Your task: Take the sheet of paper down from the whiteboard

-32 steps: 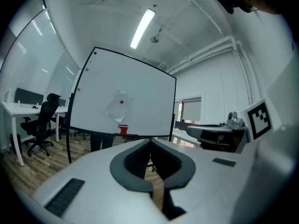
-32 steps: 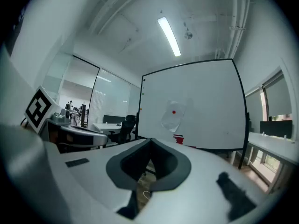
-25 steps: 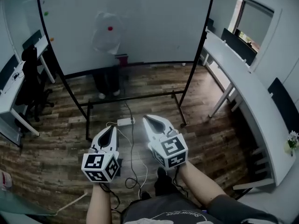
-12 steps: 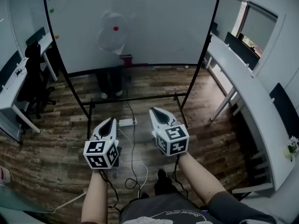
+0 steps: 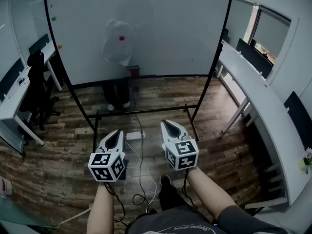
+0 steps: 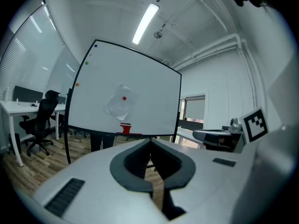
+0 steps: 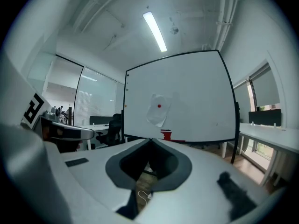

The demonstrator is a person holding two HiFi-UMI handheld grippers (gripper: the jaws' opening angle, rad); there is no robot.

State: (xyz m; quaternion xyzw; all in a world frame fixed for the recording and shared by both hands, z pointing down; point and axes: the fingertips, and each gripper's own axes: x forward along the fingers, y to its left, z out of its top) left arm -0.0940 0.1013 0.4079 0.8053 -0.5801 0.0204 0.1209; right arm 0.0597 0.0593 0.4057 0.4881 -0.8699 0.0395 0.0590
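Note:
A pale sheet of paper (image 5: 117, 45) hangs on the whiteboard (image 5: 170, 28), pinned by a red magnet (image 5: 122, 38). It also shows in the left gripper view as the paper (image 6: 120, 107) and in the right gripper view as the paper (image 7: 158, 110). My left gripper (image 5: 115, 133) and right gripper (image 5: 167, 124) are held low over the wooden floor, well short of the board, both pointing at it. Both are shut with nothing between their jaws.
A red eraser (image 5: 133, 70) sits on the board's ledge. The board stands on a black frame (image 5: 141, 112) with floor bars. A power strip (image 5: 132, 135) and cables lie on the floor. Behind the board stands a person's legs (image 5: 116, 92). An office chair (image 5: 36, 89) is left, a long desk (image 5: 258, 106) right.
Both grippers and the view have moved forward toward the whiteboard; the board's frame sits lower and closer in the head view. Jaws look unchanged.

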